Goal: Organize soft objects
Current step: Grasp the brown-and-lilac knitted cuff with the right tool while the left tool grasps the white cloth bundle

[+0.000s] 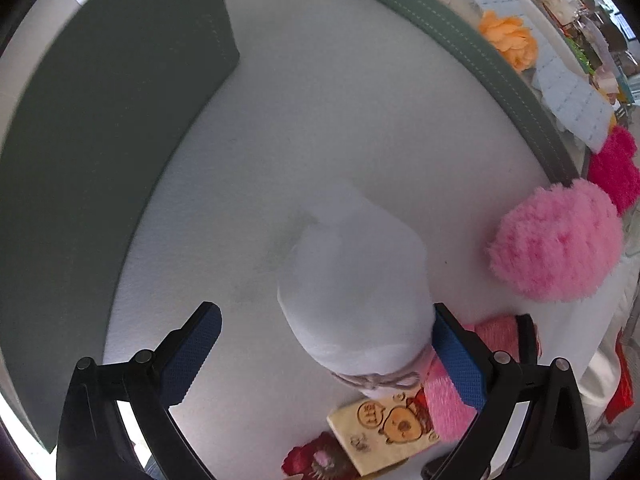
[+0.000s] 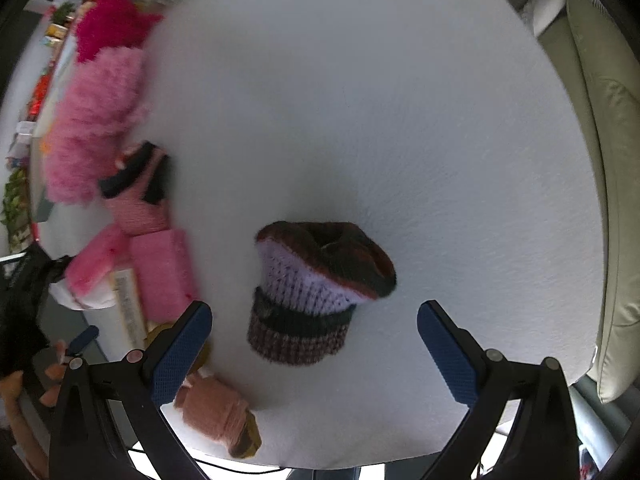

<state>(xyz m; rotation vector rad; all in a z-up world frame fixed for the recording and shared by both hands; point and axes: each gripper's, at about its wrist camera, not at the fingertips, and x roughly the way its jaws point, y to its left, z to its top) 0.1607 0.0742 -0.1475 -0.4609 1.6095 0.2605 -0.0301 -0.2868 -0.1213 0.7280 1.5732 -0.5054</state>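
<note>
In the left wrist view a white soft pouch [image 1: 356, 280], tied at its neck with a cord, lies on the white mat [image 1: 320, 120] between the fingers of my left gripper [image 1: 326, 356], which is open. A tag with a cartoon face [image 1: 384, 434] hangs below it. In the right wrist view a knitted hat [image 2: 316, 292], dark on top with a white band and a chequered cuff, sits on the white mat [image 2: 360, 100]. My right gripper [image 2: 314, 356] hovers just in front of the hat, open and apart from it.
Fluffy pink items [image 1: 556, 240] [image 2: 96, 120], a magenta one [image 2: 112, 24] and an orange flower [image 1: 508, 40] lie along the mat's edge. A pink striped knit [image 2: 140, 192], pink cloth [image 2: 160, 276] and a tan knitted piece [image 2: 216, 412] crowd the right view's left side. A grey-green border [image 1: 100, 160] runs alongside.
</note>
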